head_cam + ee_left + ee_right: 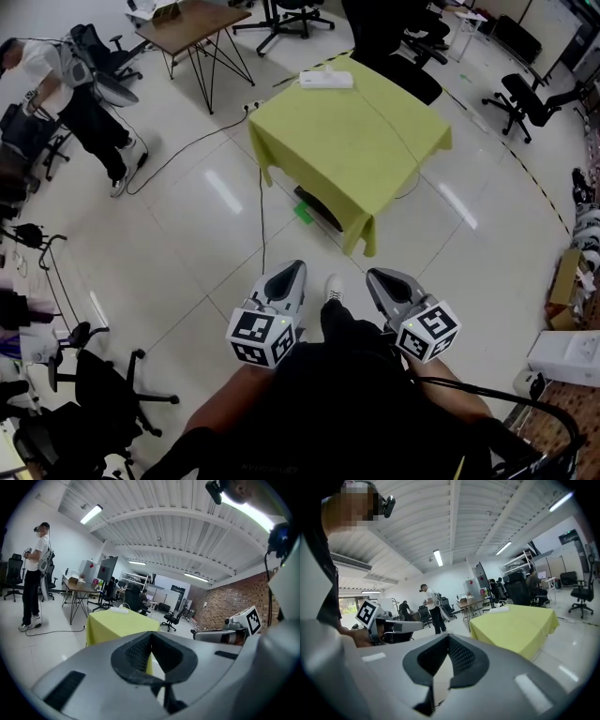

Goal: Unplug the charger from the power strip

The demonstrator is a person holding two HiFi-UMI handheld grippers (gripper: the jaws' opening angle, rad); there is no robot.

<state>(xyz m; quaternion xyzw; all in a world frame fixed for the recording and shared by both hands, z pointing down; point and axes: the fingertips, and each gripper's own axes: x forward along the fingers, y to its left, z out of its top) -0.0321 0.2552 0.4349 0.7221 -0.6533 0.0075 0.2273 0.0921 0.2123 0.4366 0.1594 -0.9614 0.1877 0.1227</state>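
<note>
You're holding left gripper (292, 272) and right gripper (380, 278) low by your body, both sets of jaws pressing together, gripping nothing, since nothing is within reach. Power strip (326, 80) lying at far edge of yellow table (356, 141), well apart from you. Charger too small to pick out. No readable writing showing, only square markers.

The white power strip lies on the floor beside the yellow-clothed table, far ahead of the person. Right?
Not quite: the power strip lies on top of the table, near its far edge, as the head view shows. It is ahead of the person.
</note>
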